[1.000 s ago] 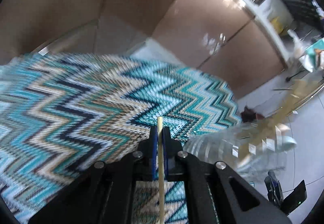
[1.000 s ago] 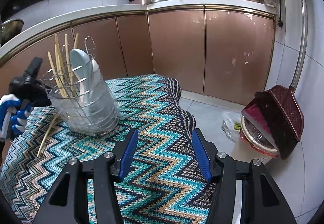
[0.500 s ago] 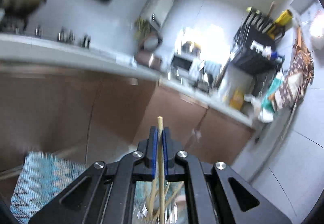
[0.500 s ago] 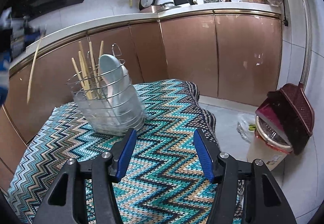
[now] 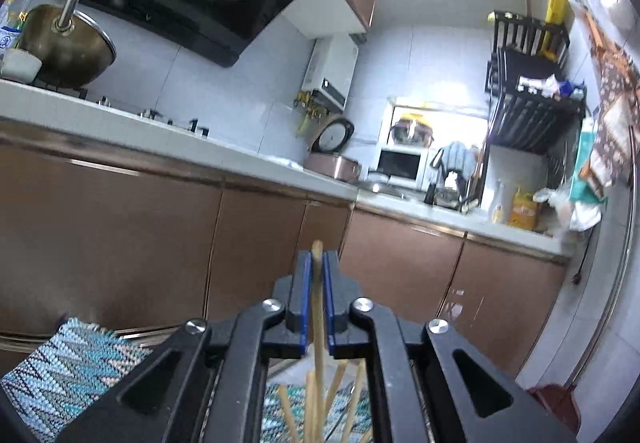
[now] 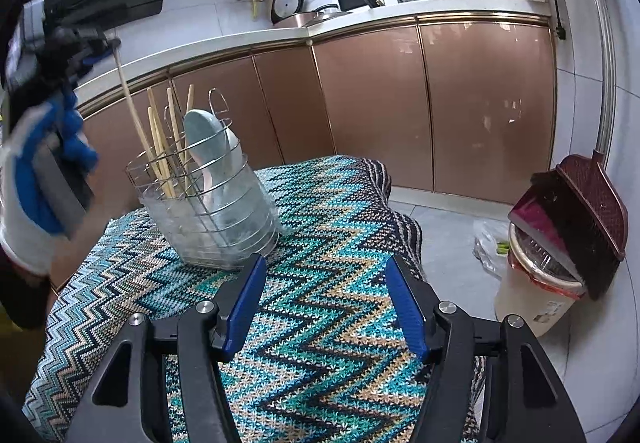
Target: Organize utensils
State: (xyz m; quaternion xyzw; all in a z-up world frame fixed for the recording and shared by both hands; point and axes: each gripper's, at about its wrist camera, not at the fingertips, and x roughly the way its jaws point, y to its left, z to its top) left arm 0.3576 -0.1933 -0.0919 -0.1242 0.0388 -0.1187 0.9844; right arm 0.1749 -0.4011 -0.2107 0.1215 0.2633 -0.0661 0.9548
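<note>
The left gripper (image 5: pixel 316 263) is pinching a chopstick (image 5: pixel 318 307) above the rack (image 6: pixel 208 211), while the right gripper (image 6: pixel 326 307), nearer than the rack, is gaping empty, its jaws just opening.

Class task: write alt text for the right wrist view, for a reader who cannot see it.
A wire utensil basket holding wooden chopsticks and a pale blue-grey spoon stands on a zigzag-patterned knitted cloth. The left gripper, in a blue-and-white gloved hand, lowers one wooden chopstick into it. The right gripper is open and empty.
</note>
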